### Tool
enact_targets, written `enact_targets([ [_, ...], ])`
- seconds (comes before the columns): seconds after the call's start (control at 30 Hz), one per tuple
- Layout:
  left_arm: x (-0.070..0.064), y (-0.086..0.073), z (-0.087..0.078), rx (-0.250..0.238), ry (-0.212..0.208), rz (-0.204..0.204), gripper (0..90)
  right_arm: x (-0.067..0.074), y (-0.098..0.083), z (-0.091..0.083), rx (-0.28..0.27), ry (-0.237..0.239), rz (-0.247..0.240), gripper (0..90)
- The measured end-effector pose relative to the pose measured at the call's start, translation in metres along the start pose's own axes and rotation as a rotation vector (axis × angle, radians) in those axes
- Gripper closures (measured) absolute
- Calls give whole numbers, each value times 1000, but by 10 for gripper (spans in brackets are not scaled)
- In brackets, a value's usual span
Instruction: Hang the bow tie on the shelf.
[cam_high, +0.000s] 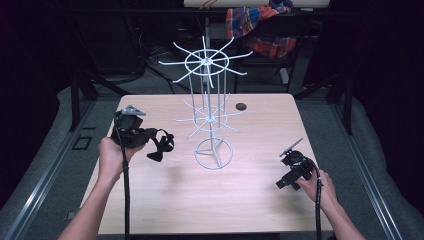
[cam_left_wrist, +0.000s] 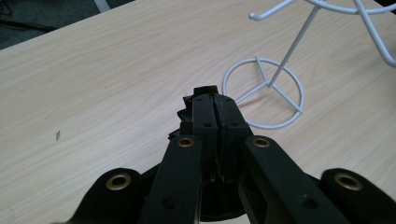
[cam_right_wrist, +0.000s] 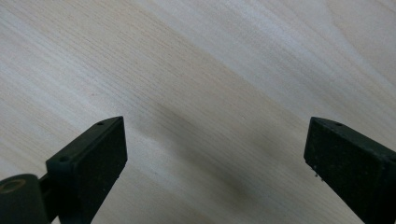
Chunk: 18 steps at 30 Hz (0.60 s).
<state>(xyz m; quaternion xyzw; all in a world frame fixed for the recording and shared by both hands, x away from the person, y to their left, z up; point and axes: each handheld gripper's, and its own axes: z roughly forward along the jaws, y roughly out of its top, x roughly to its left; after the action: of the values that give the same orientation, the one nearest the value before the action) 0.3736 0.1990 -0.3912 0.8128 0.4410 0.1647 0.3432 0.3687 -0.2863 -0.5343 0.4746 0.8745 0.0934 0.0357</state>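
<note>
A white wire rack (cam_high: 210, 112) with two rings of hooks stands on a round base (cam_left_wrist: 264, 93) at the middle of the wooden table (cam_high: 165, 200). To its left, lifted off the table, my left gripper (cam_high: 152, 144) is shut on a small black fabric piece (cam_high: 161, 148) shaped like a bow tie with a looped strap. In the left gripper view the jaws (cam_left_wrist: 215, 100) are pressed together, and a black edge of the piece (cam_left_wrist: 205, 90) sticks out past their tips. My right gripper (cam_high: 283, 184) rests low at the table's right front, open (cam_right_wrist: 215, 149), with bare wood between its fingers.
A small dark round hole (cam_high: 241, 106) sits in the tabletop behind the rack. A plaid cloth (cam_high: 255, 20) hangs over furniture beyond the far edge. Dark stands and metal rails flank the table on both sides.
</note>
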Motion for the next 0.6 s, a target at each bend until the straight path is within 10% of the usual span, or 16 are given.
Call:
enact_targets([
  [0.6,-2,22,-2,-5,13,13,882,0,0,0,2,3,1,56],
])
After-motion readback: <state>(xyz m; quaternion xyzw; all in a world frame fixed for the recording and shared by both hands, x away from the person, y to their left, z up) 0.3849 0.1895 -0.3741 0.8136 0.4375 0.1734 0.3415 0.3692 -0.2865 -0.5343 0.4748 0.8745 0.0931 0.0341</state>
